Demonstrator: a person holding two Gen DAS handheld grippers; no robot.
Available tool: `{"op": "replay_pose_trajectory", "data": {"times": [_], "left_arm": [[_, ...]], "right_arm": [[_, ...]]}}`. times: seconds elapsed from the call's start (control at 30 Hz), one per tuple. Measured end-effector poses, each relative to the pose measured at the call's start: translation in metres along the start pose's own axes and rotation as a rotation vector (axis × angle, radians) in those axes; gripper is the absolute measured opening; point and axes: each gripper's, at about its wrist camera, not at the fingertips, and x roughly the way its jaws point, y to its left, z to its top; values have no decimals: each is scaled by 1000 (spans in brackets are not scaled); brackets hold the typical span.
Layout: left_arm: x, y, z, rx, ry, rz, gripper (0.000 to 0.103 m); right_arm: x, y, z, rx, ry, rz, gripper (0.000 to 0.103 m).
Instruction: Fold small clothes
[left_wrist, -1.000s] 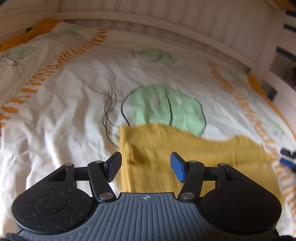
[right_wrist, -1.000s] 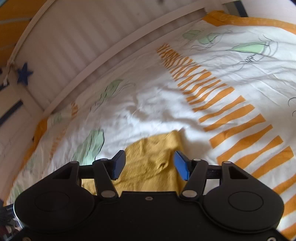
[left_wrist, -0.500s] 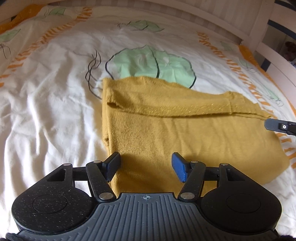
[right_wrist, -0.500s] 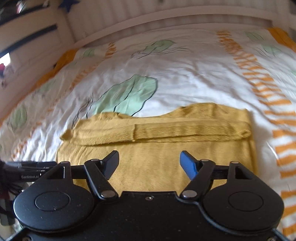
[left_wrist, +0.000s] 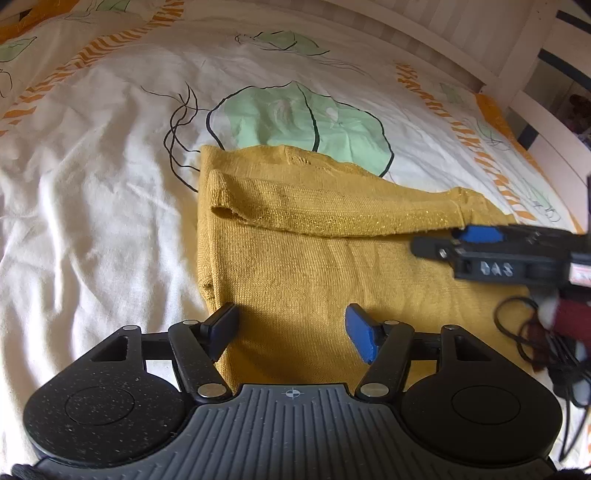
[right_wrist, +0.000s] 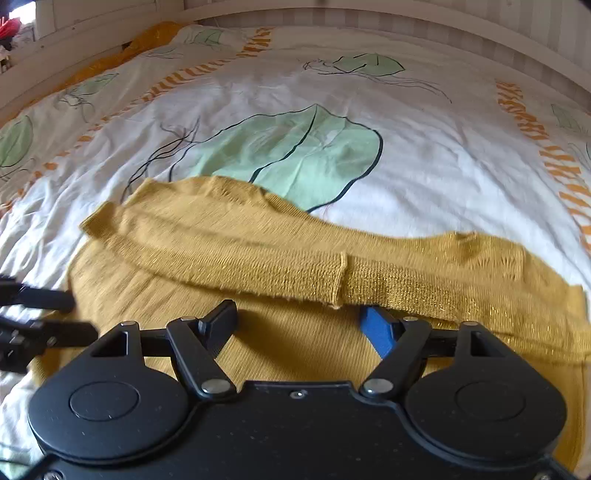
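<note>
We have the mustard-yellow knitted garment (left_wrist: 332, 266) lying flat on the bed's white leaf-printed duvet (left_wrist: 92, 206), its two sleeves already folded across the upper body into a band. Our left gripper (left_wrist: 291, 328) hovers low over the garment's near left edge, fingers set moderately wide and just opened further, cloth beneath them but not pinched. Our right gripper (right_wrist: 299, 325) sits over the middle, just below the sleeve band, fingers wide and empty after opening. We judge the sleeve fold done and the body fold next; that probably calls for both grippers to pinch the near hem, though the hem itself is hidden beneath them.
</note>
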Motion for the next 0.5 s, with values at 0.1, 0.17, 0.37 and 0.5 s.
{"op": "replay_pose_trajectory", "data": {"times": [0.1,0.17,0.37,0.5], "left_arm": [[0,1,0,-7,2,-5,63],[-1,2,1,-16,2,-9,63],[-2,3,1,-26,2,-15,63],[-2,4,1,-24,-5,-14,63]], "right_arm": [[14,-5,15,17,1,-26,76],[21,-12,23,51,-2,-31,76],[32,-35,35,152,-15,-69,76],[17,-56,29,239,-79,-69,76]]}}
